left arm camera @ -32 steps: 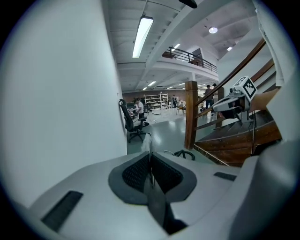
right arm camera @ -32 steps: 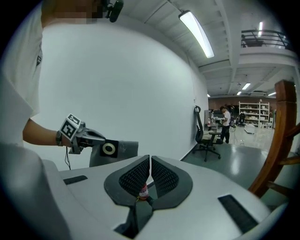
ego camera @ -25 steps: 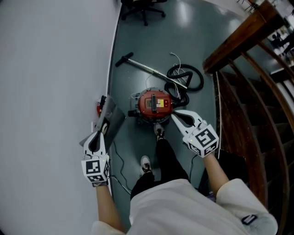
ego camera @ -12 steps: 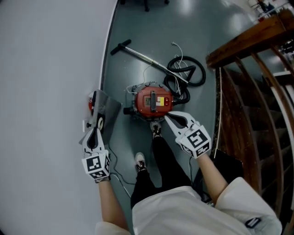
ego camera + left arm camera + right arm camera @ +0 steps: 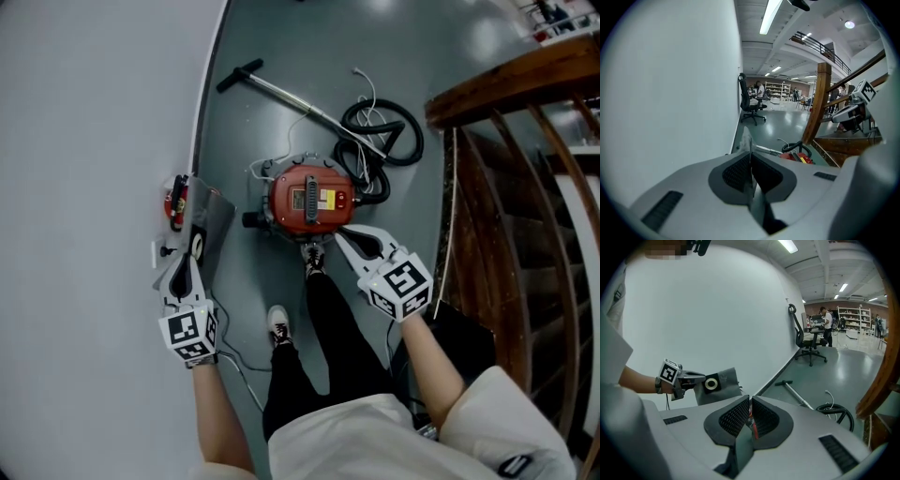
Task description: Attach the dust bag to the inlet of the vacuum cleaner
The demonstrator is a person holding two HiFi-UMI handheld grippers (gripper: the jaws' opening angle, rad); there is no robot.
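A white wall (image 5: 84, 141) fills the left of the head view and a grey-green floor (image 5: 281, 37) runs up the middle. At the frame's left edge of that floor the left gripper (image 5: 185, 272) has its jaws pinched on the dust bag (image 5: 211, 220); in its own view a thin edge of the bag (image 5: 746, 138) stands up from between the closed pads. The bag hangs off the floor, beside the wall and left of the vacuum cleaner (image 5: 309, 199), apart from it. It looks light and limp, a grey sack that will flop and fold, so the stiff dark collar (image 5: 197, 246) round its opening is the part to hold and steer; the left gripper seems to grip just at that collar, which the right gripper view shows with its pale ring (image 5: 711, 384) facing out. The red-topped vacuum cleaner sits mid-frame, and a dark stub (image 5: 251, 221) at its lower left may be the inlet, though I cannot tell. Just right of it the right gripper (image 5: 349, 236) has its jaws pressed together, only a sliver of red showing in the slit, probably the vacuum cleaner beyond. A coiled hose (image 5: 384, 141) and a wand (image 5: 281, 94) lie above, and a wooden staircase railing (image 5: 506, 75) closes the right side.
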